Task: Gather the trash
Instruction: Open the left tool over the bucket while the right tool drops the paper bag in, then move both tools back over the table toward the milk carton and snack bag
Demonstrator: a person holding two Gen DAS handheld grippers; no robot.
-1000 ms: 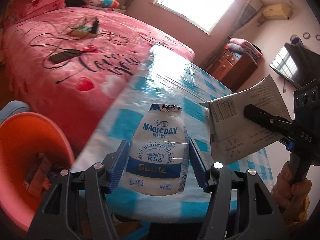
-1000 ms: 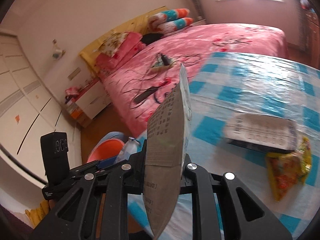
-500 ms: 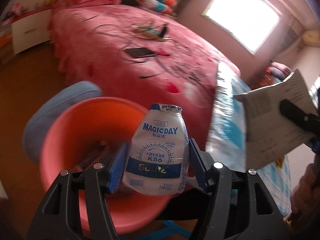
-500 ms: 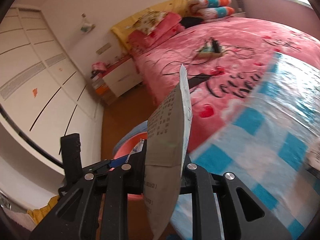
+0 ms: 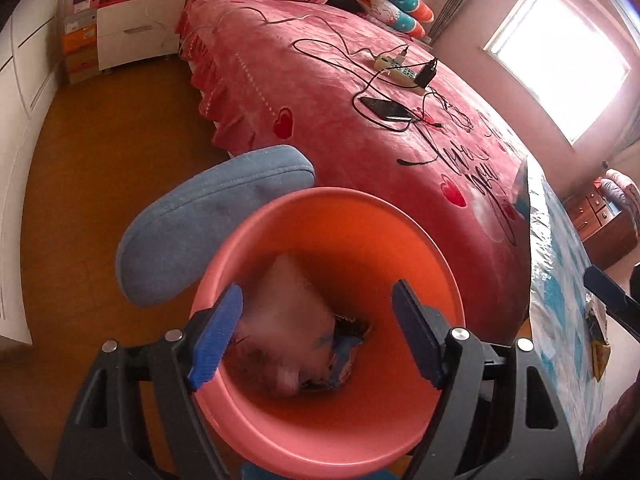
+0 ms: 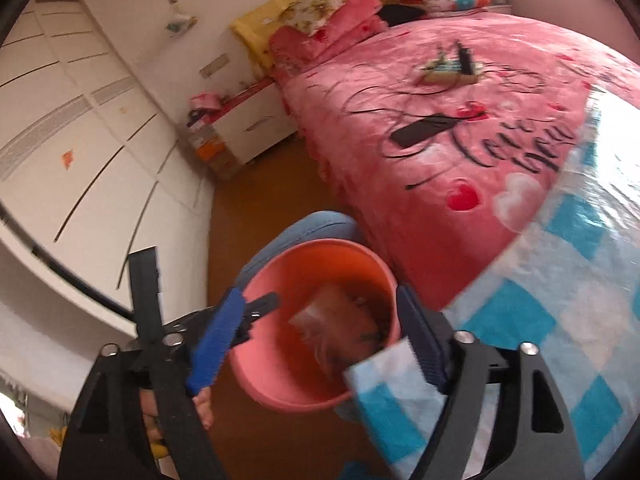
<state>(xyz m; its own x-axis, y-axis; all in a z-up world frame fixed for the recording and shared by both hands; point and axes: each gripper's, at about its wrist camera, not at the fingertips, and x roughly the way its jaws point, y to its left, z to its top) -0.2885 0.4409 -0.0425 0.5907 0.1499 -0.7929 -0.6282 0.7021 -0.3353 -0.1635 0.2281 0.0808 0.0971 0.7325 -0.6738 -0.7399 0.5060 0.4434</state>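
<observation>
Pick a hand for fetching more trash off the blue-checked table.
Right. The right tool and left tool, jaws opening and gripping nothing, both hang over the round orange plastic bin, but the right one borders the blue-checked table, where a yellow wrapper lies.

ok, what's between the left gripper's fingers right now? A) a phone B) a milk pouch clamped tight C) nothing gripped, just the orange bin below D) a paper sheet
C: the left gripper has its jaws opening with nothing pressed between the pads; through the gap you see the orange bin, with a blurred white pouch down inside it.
</observation>
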